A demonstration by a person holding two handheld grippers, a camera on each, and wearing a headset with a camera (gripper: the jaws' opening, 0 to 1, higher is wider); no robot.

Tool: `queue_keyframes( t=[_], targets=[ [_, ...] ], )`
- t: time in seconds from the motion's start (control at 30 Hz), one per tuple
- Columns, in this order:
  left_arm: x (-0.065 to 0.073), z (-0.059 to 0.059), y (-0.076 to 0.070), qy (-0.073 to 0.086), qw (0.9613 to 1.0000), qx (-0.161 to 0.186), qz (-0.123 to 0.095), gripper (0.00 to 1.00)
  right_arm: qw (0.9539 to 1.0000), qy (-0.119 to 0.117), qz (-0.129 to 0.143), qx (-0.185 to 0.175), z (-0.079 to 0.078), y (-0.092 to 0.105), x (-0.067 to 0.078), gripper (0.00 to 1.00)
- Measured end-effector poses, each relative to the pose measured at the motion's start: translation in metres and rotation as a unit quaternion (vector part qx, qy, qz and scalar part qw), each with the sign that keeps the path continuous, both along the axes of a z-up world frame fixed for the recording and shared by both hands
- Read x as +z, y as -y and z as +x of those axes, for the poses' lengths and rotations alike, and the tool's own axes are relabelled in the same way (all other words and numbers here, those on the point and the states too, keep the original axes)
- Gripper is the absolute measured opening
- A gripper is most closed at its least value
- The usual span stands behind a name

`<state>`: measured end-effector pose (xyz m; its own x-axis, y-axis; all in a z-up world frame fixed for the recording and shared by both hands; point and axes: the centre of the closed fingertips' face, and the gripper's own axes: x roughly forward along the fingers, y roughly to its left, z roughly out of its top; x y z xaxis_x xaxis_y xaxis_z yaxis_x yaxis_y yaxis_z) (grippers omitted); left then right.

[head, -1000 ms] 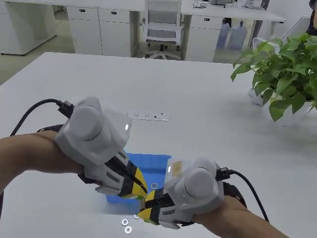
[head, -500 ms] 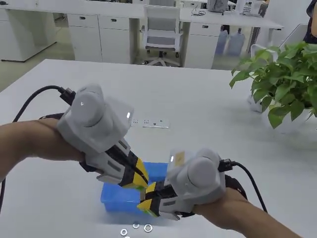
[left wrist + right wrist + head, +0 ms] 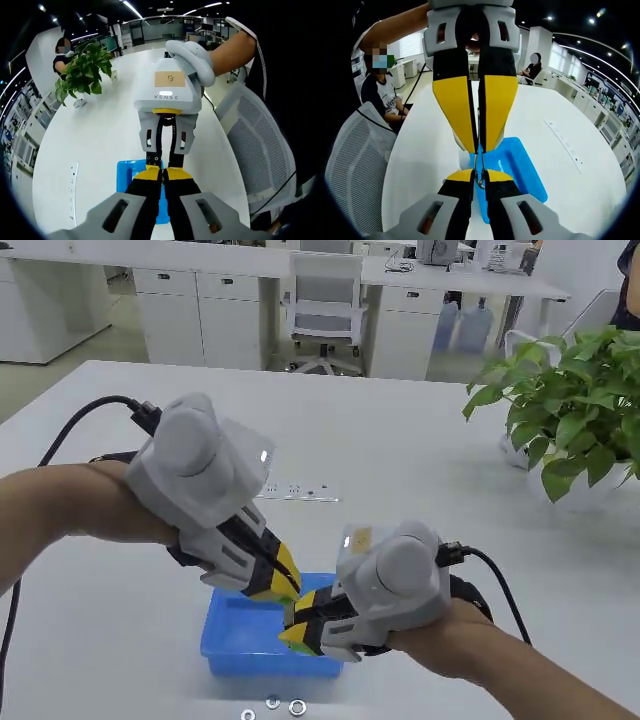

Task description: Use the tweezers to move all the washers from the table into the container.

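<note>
Blue container below; left gripper and right gripper meet tip to tip, both clamped tight on thin tweezers.

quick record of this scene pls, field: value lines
container: blue, on table, under both grippers
washers: three on table, just outside the container
tweezers: in left gripper, tongs shut on them
right gripper: tongs at the tweezers' tip, grip unclear
</note>
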<state>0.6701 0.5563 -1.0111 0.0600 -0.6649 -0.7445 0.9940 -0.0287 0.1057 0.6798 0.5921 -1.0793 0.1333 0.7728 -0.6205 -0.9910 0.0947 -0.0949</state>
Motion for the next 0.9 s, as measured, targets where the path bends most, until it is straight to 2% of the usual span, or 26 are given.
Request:
queue_keyframes(
  t=[0.57,0.9],
  targets=[
    [-0.024,0.024,-0.001,0.002,1.0000,0.009,0.002,0.06,0.9999,0.001,-0.015,0.008,0.022,0.000,-0.024,0.10],
    [-0.042,0.034,-0.006,-0.005,0.9998,0.015,0.012,0.06,0.9997,-0.015,-0.020,0.007,0.031,-0.005,-0.042,0.10]
  ],
)
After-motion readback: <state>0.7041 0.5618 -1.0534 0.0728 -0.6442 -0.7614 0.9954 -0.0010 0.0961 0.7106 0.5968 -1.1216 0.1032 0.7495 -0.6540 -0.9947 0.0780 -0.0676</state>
